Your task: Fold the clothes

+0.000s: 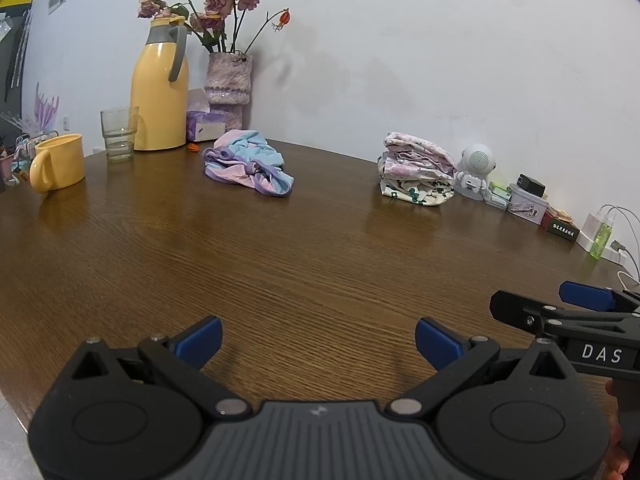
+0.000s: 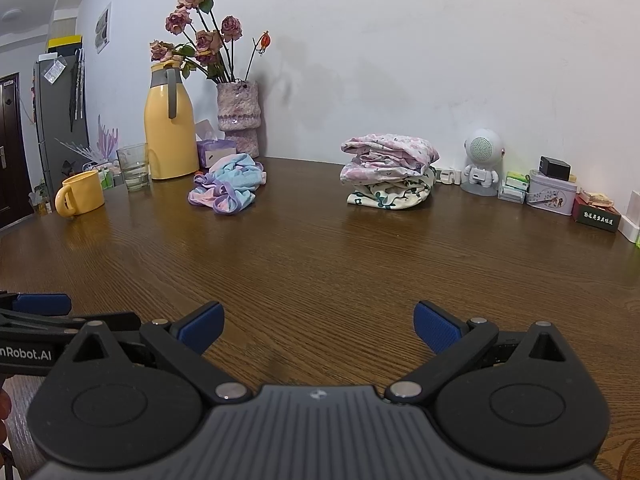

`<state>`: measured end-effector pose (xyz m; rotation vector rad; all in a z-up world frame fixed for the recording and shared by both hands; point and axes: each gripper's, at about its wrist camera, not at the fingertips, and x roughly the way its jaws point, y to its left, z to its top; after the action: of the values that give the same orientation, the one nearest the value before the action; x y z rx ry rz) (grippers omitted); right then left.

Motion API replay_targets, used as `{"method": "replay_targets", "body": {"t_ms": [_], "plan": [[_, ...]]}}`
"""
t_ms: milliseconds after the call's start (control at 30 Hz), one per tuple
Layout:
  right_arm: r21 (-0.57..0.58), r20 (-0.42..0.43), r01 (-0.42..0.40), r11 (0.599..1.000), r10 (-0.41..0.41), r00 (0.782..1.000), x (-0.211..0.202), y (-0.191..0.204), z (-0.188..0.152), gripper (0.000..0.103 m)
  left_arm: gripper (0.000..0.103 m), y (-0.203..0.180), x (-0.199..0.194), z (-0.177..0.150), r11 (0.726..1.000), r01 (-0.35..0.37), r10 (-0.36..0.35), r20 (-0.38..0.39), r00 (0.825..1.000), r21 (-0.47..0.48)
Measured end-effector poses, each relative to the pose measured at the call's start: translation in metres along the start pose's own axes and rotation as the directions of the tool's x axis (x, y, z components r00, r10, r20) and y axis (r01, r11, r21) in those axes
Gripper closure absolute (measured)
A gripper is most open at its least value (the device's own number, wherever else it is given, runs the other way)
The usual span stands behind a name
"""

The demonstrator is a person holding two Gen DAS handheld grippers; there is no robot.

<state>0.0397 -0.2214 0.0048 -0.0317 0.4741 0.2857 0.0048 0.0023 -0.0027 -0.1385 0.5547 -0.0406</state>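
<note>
A crumpled pink, blue and purple garment [image 1: 248,166] [image 2: 228,184] lies at the far side of the brown wooden table [image 1: 280,264] [image 2: 320,260], near the vase. To its right sits a stack of folded floral clothes [image 1: 418,172] [image 2: 390,170] by the wall. My left gripper [image 1: 318,338] hovers open over the near table edge, nothing between its blue pads. My right gripper [image 2: 318,322] is likewise open and empty, beside the left one; the right gripper's fingers [image 1: 520,312] show at the right edge of the left wrist view.
Along the back left stand a yellow mug [image 1: 58,162], a glass [image 1: 118,134], a yellow thermos jug [image 1: 160,88], a tissue box [image 2: 214,152] and a vase of dried roses [image 1: 228,80]. At the back right are a small robot figure [image 2: 482,164], tins, boxes and a charger [image 1: 600,232].
</note>
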Motion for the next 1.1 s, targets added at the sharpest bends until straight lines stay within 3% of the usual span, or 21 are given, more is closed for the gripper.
{"method": "replay_targets", "body": {"t_ms": [400, 667, 867, 1100], "plan": [[0.005, -0.007, -0.019, 1.000, 0.019, 1.000, 0.004, -0.002, 0.000, 0.000, 0.000, 0.005, 0.006, 0.002, 1.000, 0.025, -0.025, -0.015, 1.000, 0.018], [-0.054, 0.029, -0.071, 0.996, 0.072, 0.997, 0.004, 0.007, 0.000, 0.000, 0.000, 0.020, 0.020, 0.013, 0.993, 0.117, -0.117, -0.032, 0.993, -0.004], [-0.110, 0.036, -0.104, 0.988, 0.109, 0.993, 0.011, 0.021, 0.007, 0.000, 0.000, 0.037, 0.039, 0.032, 0.994, 0.105, -0.105, -0.035, 0.994, -0.009], [-0.075, -0.005, -0.111, 0.991, 0.111, 0.994, 0.062, 0.032, 0.039, 0.000, 0.000, 0.074, 0.075, 0.077, 0.998, 0.059, -0.060, -0.004, 0.998, -0.024]]}}
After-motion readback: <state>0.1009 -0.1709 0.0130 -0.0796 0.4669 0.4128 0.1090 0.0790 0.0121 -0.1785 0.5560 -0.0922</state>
